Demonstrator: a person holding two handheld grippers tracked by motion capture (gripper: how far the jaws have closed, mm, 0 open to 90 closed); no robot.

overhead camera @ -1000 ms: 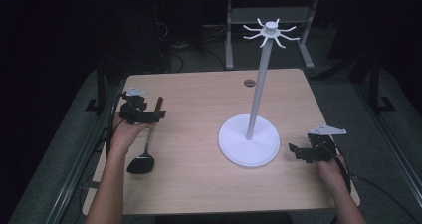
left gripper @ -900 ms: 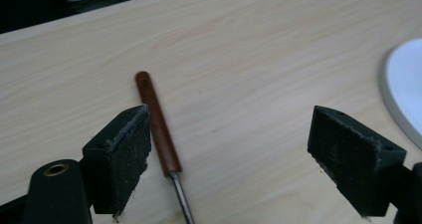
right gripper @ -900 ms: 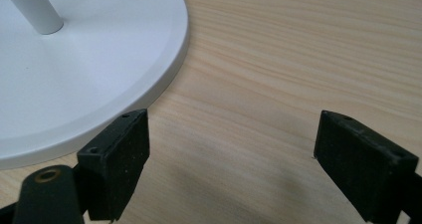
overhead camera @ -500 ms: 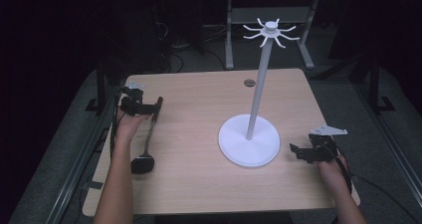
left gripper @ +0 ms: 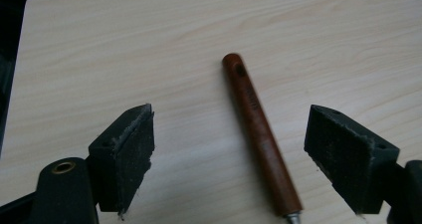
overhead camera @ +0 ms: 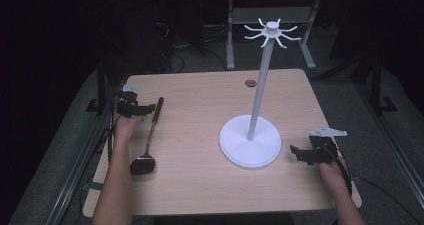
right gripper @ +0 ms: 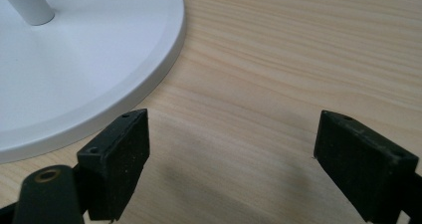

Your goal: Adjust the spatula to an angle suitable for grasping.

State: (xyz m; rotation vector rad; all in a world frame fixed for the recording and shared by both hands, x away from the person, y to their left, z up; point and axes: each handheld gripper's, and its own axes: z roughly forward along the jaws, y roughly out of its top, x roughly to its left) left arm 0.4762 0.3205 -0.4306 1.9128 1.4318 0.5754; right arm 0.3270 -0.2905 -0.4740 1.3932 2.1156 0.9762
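A ladle (overhead camera: 148,138) with a reddish-brown wooden handle (left gripper: 260,136) and a dark bowl lies on the left side of the wooden table (overhead camera: 200,100). My left gripper (overhead camera: 142,110) hovers open beside the handle's far end; in the left gripper view (left gripper: 231,154) the handle lies between the jaws, untouched. A white stand (overhead camera: 251,144) with a round base, a tall pole and hooked arms on top (overhead camera: 271,31) rises at centre right. My right gripper (overhead camera: 296,152) stands open just right of the base (right gripper: 74,69), with nothing between its jaws (right gripper: 231,159).
A small dark round hole (overhead camera: 250,83) marks the table's far middle. Beyond the table stand metal frame legs (overhead camera: 231,30) and cables on a dark floor. Bare wood lies between the ladle and the stand.
My left gripper has moved away from me along the ladle's handle toward its far end. The right gripper has barely moved.
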